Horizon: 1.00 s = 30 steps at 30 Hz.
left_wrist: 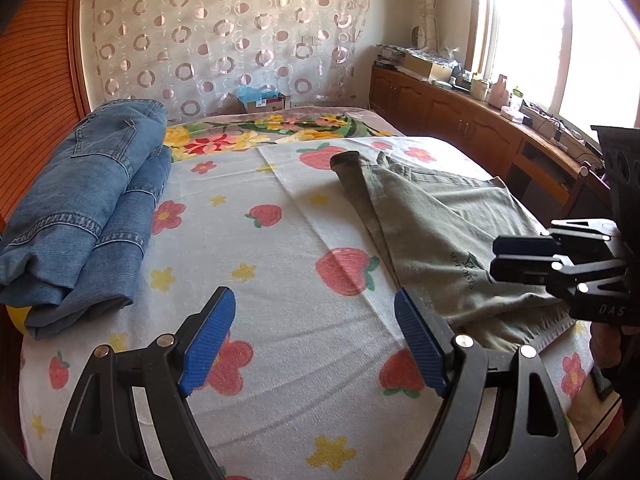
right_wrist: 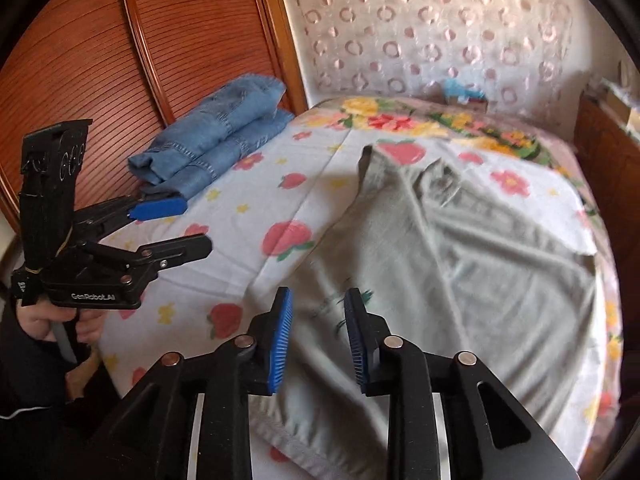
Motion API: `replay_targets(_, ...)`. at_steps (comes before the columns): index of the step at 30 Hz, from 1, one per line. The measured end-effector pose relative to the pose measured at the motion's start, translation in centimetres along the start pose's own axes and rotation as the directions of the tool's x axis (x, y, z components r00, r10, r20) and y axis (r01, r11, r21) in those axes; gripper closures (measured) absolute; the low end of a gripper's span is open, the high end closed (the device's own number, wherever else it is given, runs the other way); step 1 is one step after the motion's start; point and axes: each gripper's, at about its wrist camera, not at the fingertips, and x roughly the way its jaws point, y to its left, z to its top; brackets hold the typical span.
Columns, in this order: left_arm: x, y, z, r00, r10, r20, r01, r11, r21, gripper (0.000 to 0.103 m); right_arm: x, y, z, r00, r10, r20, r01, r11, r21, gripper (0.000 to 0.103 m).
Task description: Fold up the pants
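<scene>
Grey-green pants (left_wrist: 448, 232) lie spread on the bed's right half, also in the right wrist view (right_wrist: 472, 264), with a small printed logo (left_wrist: 470, 268) near the near edge. My left gripper (left_wrist: 316, 336) is open and empty above the strawberry-print sheet (left_wrist: 280, 280), left of the pants; it shows in the right wrist view (right_wrist: 192, 226). My right gripper (right_wrist: 318, 336) is open, holding nothing, hovering over the pants' near edge; in the left wrist view (left_wrist: 496, 258) its fingers look close together.
Folded blue jeans (left_wrist: 88, 208) lie at the bed's left, by a wooden headboard (right_wrist: 100, 60). A wooden cabinet (left_wrist: 460, 116) with clutter runs under the window at right. A patterned curtain (left_wrist: 224, 36) hangs behind.
</scene>
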Motion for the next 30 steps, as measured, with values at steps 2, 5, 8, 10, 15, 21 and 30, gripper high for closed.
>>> replay_targets(2,0.0,0.1,0.0,1.000,0.001,0.001,-0.001,1.000,0.000,0.020,0.4,0.4,0.3,1.000,-0.007,-0.008,0.007,1.000,-0.003,0.071)
replay_targets(5,-0.1,0.4,-0.1,1.000,0.007,0.002,-0.007,1.000,-0.001,0.020,0.7,1.4,0.5,1.000,0.004,-0.022,-0.004,1.000,-0.015,0.070)
replay_targets(8,-0.3,0.8,-0.3,1.000,0.013,0.001,-0.013,1.000,-0.004,0.020,1.2,2.2,0.5,0.999,0.035,-0.032,-0.036,0.999,-0.033,0.070)
replay_targets(10,-0.4,1.1,-0.4,1.000,0.015,0.001,-0.015,1.000,-0.008,0.020,1.9,2.9,0.6,0.998,0.052,-0.042,-0.054,0.997,-0.047,0.070)
replay_targets(15,-0.7,2.0,-0.8,1.000,0.024,0.002,-0.024,0.999,-0.025,0.020,3.1,3.9,0.4,0.995,0.064,-0.075,-0.071,0.993,-0.098,0.070)
replay_targets(21,-0.6,2.3,-1.0,1.000,0.026,-0.002,-0.026,0.999,-0.029,0.020,3.9,4.4,0.2,0.994,0.040,-0.105,-0.053,0.991,-0.122,0.070)
replay_targets(30,-0.3,1.5,-1.2,1.000,0.010,-0.014,-0.010,1.000,-0.013,0.020,3.8,4.3,0.7,0.996,-0.013,-0.088,0.001,0.990,-0.143,0.100)
